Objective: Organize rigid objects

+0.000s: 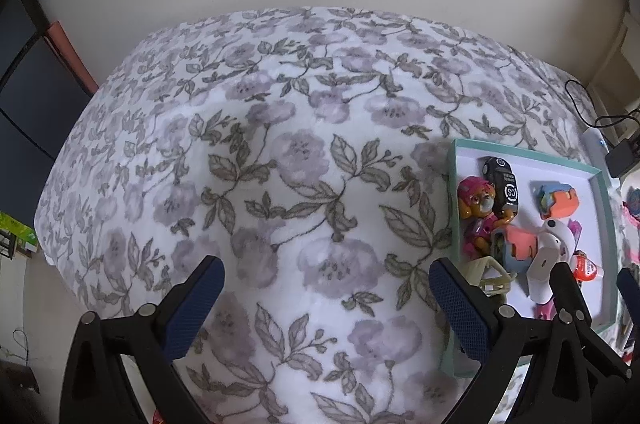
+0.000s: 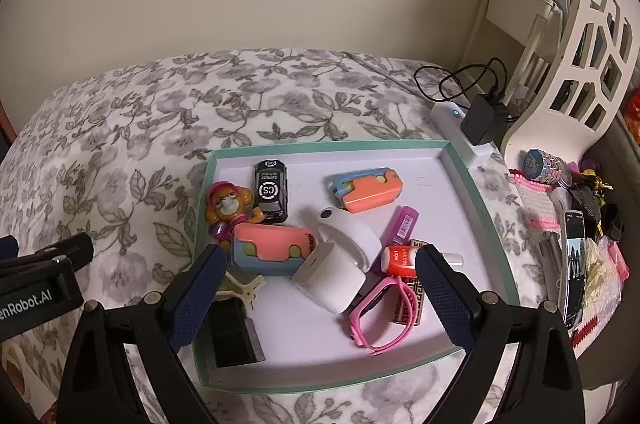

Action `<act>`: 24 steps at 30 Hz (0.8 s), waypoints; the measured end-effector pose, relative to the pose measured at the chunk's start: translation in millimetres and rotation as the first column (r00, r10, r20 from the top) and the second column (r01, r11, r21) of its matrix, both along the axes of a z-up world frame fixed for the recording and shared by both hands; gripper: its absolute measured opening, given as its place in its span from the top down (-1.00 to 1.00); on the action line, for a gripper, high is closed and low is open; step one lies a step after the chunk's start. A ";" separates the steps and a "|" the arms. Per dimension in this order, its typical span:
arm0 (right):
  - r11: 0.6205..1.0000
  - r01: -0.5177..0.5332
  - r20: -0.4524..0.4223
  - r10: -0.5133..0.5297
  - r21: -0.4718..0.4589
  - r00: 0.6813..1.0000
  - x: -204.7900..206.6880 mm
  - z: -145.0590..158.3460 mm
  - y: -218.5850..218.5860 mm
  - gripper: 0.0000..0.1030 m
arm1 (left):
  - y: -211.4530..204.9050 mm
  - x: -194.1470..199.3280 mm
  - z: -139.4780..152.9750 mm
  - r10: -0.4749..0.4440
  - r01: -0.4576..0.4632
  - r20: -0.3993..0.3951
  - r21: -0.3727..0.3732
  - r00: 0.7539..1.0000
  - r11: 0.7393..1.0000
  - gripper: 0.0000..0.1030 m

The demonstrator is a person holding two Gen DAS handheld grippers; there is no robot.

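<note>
A mint-rimmed tray (image 2: 460, 159) lies on a floral bedspread (image 2: 132, 127) and carries the task's clutter. At its back left a black toy car (image 2: 271, 189) lies just beside a pup figure (image 2: 228, 204); an orange-and-blue case (image 2: 366, 189) sits apart toward the back right, and a second such case (image 2: 272, 252) lies near the middle, touching a white box (image 2: 332, 278) whose rounded lid is tipped open. A glue bottle (image 2: 400, 258), a purple tube (image 2: 404, 228) and a pink watch (image 2: 380, 308) crowd the right front, the watch over a patterned card. A cream clip (image 2: 242, 290) and a black block (image 2: 230, 334) fill the front left corner. The right tongs (image 2: 318, 298) hover over the tray front, spread wide and empty, the box and watch between their tips. The left tongs (image 1: 326, 298) are likewise spread and empty over bare bedspread, left of the tray. Beyond the tray's right rim lie a charger (image 2: 482, 121) with its cable, a white rack (image 2: 580, 55) and a phone (image 2: 574, 264).
</note>
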State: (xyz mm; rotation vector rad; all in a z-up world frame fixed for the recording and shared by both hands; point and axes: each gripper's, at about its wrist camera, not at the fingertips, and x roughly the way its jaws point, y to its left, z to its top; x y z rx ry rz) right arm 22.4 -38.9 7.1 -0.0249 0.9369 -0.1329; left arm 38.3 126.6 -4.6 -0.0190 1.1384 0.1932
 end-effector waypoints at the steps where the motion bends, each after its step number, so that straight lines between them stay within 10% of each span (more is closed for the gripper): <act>1: 1.000 -0.003 0.001 0.003 -0.001 1.000 -0.1 0.2 0.7 -0.86 | 0.7 -0.4 -0.8 0.001 -0.001 -0.002 -0.004 1.000 1.000 -1.00; 24: 0.999 -0.008 -0.009 0.008 0.043 1.000 0.6 0.3 1.7 -0.86 | 16.7 -13.1 -12.8 0.029 -0.029 -0.042 -0.004 0.999 1.000 -1.00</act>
